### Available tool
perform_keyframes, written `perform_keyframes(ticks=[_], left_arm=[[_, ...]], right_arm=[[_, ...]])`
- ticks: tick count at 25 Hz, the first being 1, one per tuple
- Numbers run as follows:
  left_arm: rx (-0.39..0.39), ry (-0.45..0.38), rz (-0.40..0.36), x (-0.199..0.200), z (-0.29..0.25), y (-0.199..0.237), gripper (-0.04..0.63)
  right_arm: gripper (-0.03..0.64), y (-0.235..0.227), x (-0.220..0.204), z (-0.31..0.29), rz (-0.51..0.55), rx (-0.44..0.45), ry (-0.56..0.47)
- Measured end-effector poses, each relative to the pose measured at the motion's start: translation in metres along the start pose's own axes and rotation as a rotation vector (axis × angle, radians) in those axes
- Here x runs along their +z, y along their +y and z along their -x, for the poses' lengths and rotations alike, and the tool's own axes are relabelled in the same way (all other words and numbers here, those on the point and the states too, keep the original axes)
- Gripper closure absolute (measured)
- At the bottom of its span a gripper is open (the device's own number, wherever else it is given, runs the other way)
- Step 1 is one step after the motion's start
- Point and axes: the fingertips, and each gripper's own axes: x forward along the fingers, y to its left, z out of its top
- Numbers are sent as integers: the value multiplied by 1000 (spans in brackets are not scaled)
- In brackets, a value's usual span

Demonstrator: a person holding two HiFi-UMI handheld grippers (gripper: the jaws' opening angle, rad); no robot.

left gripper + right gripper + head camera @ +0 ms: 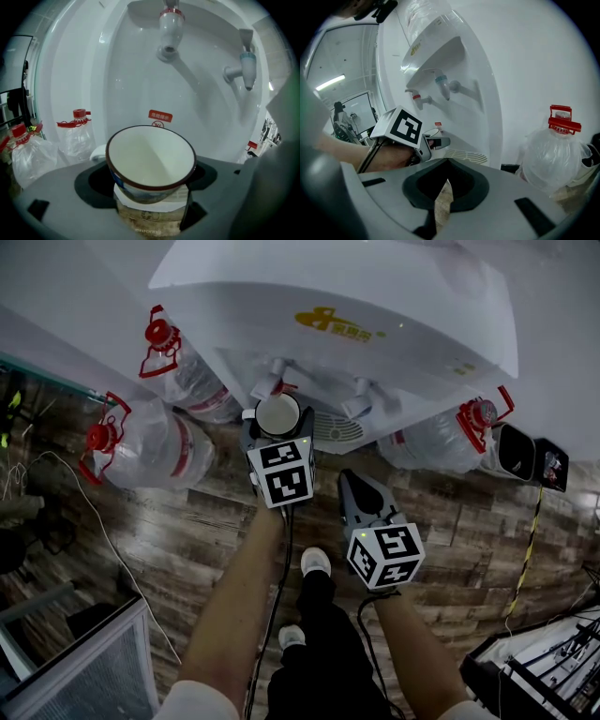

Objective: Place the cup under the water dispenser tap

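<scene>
Right gripper point(446, 164) fingers together; left gripper point(150, 176) fingers clasp cup point(150, 154).

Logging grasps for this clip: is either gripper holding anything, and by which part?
The left gripper holds the white dark-rimmed cup by its lower wall, well below the rim. The right gripper is shut on nothing.

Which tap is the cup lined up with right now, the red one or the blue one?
The red-collared tap, which is straight ahead of the cup. The blue-tipped tap sits off to the right.
</scene>
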Motion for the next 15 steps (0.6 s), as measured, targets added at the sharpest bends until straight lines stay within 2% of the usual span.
perform_keyframes(ticks=[6,12,15], left_arm=[[20,3,27,-1,0,1,156],[46,-28,90,4,-3,4,155],[45,-30,70,4,-3,1,155]], right_arm=[[597,-5,0,3,-10,-6,1],[597,-10,-2,5,-20,-9,8],[597,-13,-2,5,-22,-12,9]])
